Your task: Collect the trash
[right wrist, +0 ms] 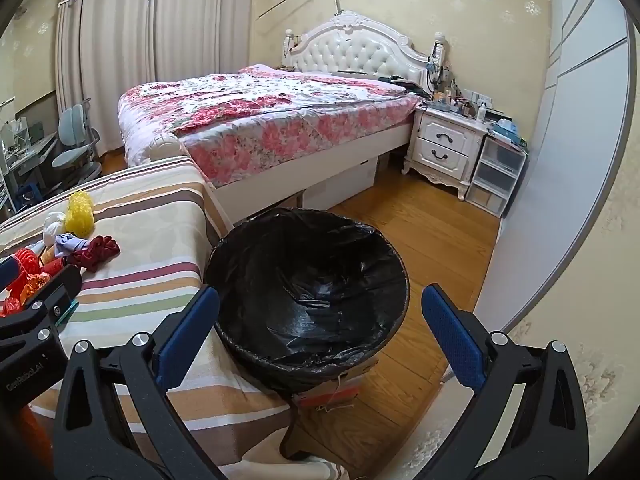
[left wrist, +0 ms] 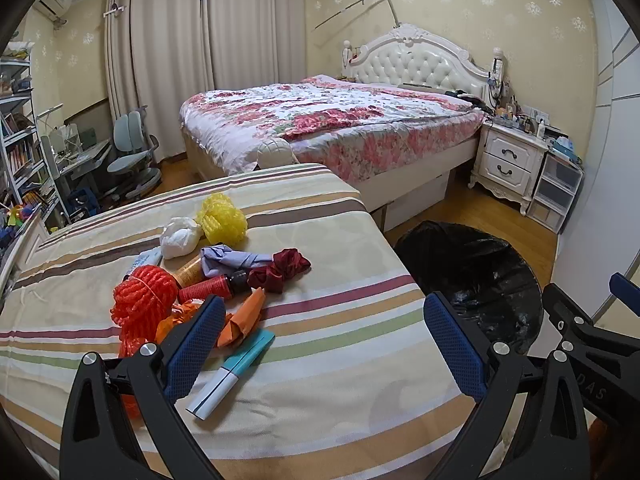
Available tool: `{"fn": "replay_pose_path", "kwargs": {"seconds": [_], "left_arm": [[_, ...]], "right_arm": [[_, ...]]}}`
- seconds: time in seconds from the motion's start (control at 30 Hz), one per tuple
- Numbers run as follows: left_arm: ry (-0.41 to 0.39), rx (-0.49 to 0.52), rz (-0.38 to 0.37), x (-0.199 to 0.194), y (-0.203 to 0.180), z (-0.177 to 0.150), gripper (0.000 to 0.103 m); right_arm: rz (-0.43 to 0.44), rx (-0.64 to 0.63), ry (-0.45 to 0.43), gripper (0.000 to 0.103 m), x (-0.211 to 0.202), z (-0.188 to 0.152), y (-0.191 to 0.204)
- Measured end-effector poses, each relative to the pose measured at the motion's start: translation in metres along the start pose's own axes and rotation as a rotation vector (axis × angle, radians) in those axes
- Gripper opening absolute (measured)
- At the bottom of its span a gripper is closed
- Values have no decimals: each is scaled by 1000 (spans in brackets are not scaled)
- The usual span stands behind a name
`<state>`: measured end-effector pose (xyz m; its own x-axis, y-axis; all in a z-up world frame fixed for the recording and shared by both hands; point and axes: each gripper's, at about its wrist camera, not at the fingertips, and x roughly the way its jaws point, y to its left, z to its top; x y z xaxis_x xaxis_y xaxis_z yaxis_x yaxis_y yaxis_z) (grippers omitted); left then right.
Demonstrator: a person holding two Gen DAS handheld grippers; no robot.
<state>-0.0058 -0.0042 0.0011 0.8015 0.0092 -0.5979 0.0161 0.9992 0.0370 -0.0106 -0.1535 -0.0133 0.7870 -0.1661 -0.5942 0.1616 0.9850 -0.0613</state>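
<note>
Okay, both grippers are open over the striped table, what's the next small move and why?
Probably ease the left gripper forward and down onto the teal-and-white tube. It is open and empty, the tube lies nearest it, and the black-lined bin stands right beside the table.

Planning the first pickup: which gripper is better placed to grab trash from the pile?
Left. The left gripper is open right over the pile, beside the blue-white tube and orange wrapper. The right gripper hangs open over the bin, away from the pile.
</note>
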Motion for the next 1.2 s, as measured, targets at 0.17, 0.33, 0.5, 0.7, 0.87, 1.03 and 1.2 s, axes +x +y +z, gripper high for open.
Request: {"fn": "replay_pose_path", "kwargs": {"seconds": [0.17, 0.33, 0.5, 0.7, 0.87, 1.03, 1.2], "left_arm": [[2, -2, 0, 4, 2, -2, 97], [3, -2, -2, 4, 3, -2, 97], [5, -2, -4, 3, 3, -3, 97], [8, -2, -4, 3, 3, -4, 97], [13, -2, -6, 8, 4, -9, 97], [13, -2, -6, 8, 4, -8, 97], [13, -2, -7, 8, 4, -9, 97]], "right_arm": [[-1, 2, 1, 99, 1, 0, -2], [0, 1, 2, 99, 1, 0, -1], [0, 2, 3, 99, 1, -1, -2], [0, 1, 4, 99, 2, -1, -2], [-2, 2, 5, 99, 2, -1, -4], [-2, 2, 6, 99, 2, -2, -5], [-1, 2, 7, 99, 2, -1, -4]]}}
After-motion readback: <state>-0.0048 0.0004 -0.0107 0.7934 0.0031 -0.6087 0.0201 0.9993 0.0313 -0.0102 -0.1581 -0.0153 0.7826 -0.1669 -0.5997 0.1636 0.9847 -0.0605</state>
